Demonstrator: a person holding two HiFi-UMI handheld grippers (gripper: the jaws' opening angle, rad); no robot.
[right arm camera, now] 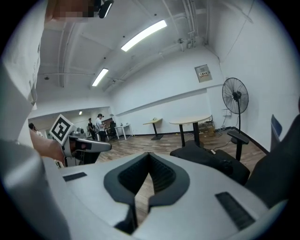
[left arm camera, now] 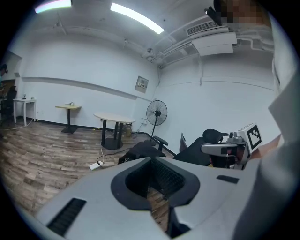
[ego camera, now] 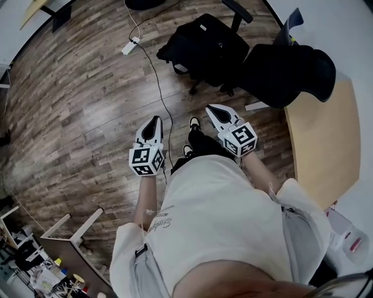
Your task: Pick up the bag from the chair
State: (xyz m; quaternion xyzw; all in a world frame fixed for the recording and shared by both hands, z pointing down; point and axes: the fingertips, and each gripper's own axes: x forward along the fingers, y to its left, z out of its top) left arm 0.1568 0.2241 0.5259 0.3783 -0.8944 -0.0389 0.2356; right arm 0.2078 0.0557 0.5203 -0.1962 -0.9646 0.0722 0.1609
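The black bag [ego camera: 204, 46] lies slumped on the seat of an office chair [ego camera: 239, 11] ahead of me; only the chair's armrest and base show around it. It also appears low in the left gripper view as the bag [left arm camera: 140, 150] and in the right gripper view as the bag [right arm camera: 206, 157]. My left gripper [ego camera: 155, 120] and right gripper [ego camera: 211, 109] are held side by side in front of my body, both pointing toward the bag and well short of it. Each has its jaws together with nothing between them.
A second black office chair [ego camera: 291, 70] stands beside a light wooden table [ego camera: 326, 139] on the right. A white power strip [ego camera: 130, 45] and its cable cross the wooden floor. A standing fan [left arm camera: 157, 113] and a round table [left arm camera: 115, 117] stand by the wall. People [right arm camera: 99, 123] are far off.
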